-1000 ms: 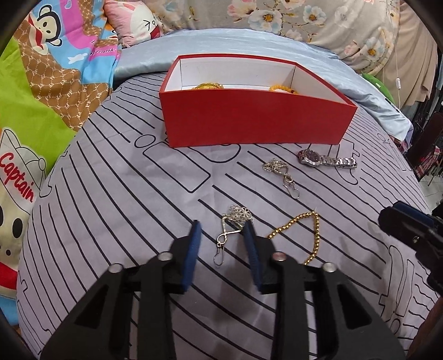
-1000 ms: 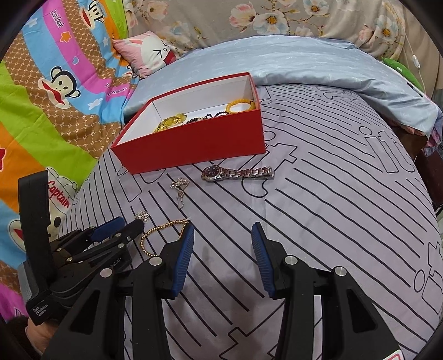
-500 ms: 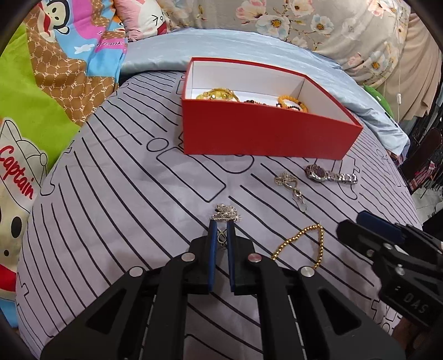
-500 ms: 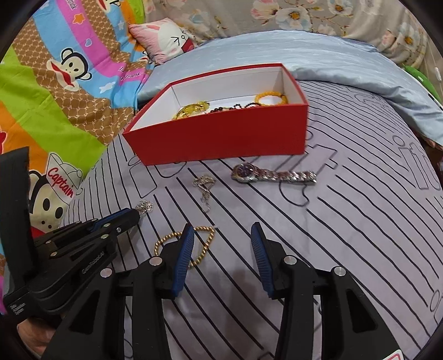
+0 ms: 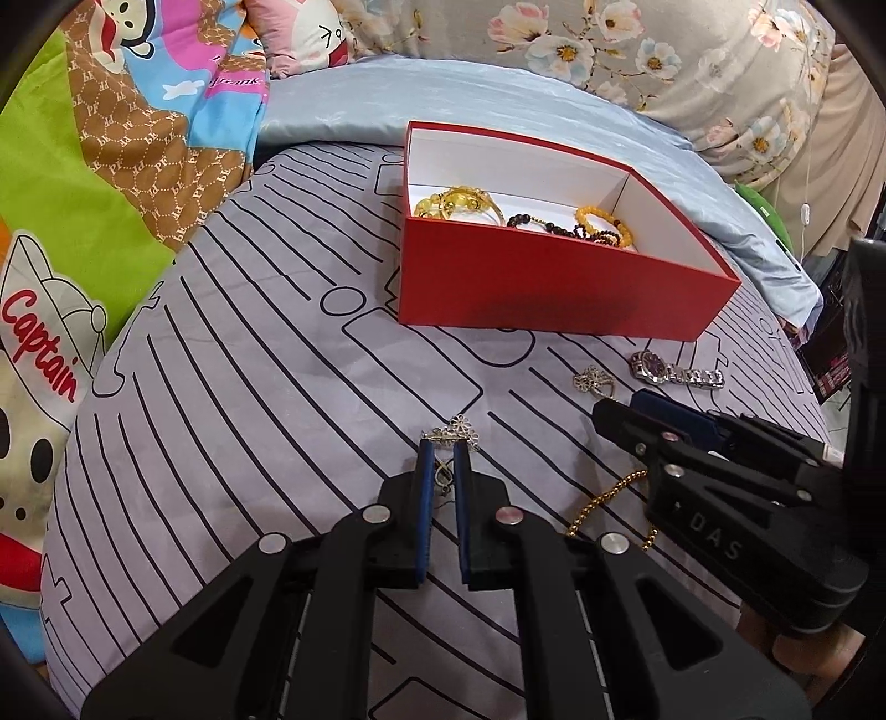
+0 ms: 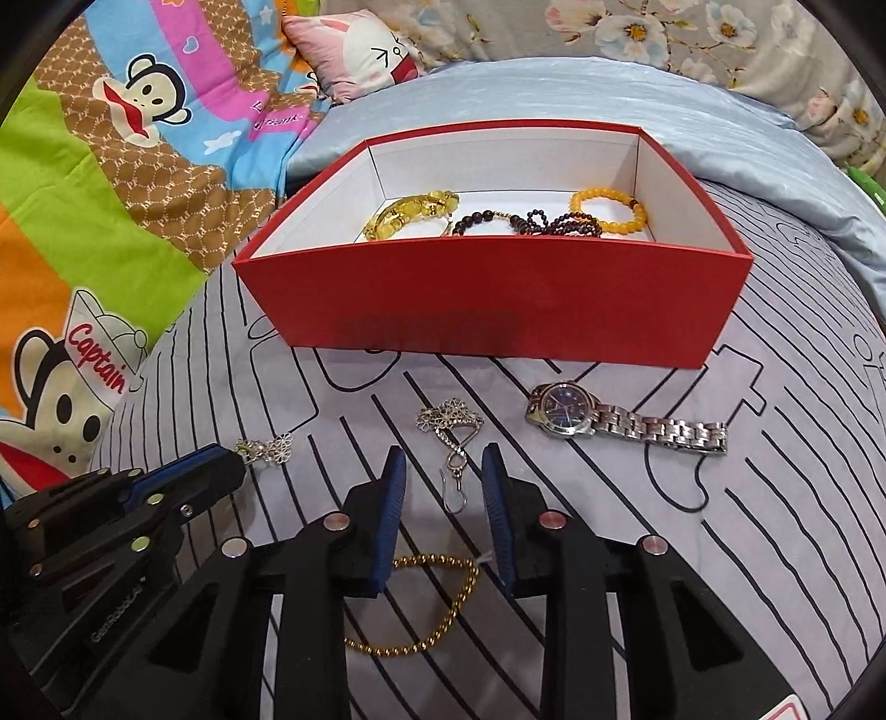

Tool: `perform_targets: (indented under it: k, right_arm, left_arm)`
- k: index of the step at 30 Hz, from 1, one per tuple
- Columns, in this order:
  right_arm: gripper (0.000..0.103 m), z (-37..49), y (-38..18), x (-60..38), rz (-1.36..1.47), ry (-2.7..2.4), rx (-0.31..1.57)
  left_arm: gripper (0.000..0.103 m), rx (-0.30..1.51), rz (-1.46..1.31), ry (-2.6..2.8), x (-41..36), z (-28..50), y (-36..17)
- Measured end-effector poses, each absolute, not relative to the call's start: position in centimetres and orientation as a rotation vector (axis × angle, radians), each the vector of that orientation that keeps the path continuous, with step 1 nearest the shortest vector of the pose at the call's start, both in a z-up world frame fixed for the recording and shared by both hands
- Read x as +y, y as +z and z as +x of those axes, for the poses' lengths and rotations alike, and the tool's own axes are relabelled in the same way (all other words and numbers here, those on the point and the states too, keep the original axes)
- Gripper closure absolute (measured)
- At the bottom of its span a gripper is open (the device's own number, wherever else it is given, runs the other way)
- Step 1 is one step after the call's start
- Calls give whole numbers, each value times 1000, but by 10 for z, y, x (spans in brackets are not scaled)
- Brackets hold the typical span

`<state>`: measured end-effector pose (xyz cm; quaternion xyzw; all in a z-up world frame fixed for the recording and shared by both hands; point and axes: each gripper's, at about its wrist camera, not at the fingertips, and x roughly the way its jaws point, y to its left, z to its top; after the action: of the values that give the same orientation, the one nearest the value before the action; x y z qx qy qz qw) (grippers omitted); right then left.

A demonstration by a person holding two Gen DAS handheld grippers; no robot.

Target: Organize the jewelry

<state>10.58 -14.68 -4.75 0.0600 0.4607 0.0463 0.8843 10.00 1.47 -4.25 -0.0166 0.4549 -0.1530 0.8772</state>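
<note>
My left gripper (image 5: 443, 450) is shut on a silver flower earring (image 5: 455, 432), whose flower end sticks out past the fingertips; it also shows in the right wrist view (image 6: 266, 448). My right gripper (image 6: 443, 462) is open over a second silver flower earring (image 6: 451, 429), whose hook lies between the fingers. A gold bead bracelet (image 6: 437, 603) lies under the right gripper. A silver watch (image 6: 620, 421) lies to the right. A red box (image 6: 498, 299) behind them holds yellow and dark bead bracelets (image 6: 526, 213).
Everything lies on a grey striped bedsheet (image 5: 249, 387). A cartoon-print blanket (image 5: 83, 194) lies at the left, and a pale blue pillow (image 6: 554, 94) and a floral cover (image 5: 664, 50) lie behind the box.
My left gripper closed on the near earring and lifted it forward. My right gripper moved forward from the gold bracelet to over the second earring, closer to the box.
</note>
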Motion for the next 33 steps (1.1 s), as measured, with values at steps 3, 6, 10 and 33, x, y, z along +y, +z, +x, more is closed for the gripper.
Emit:
perform_targets:
  k: [3,6,10,33]
  right_arm:
    - [86,110,-50,-146,121,89,955]
    - [96,113,-51,-147,125,87,956]
    - [96,112,-50,-148,130,90,953]
    - [96,65,-4,-185,221,58,851]
  left_arm:
    - [97,949,-39,-321,15,101,-42]
    - [97,949,-43,-322,16,102,-42]
    - [97,948,-46,-322,16,102,-41]
    - [76,936,-78,-329,12,95,-35]
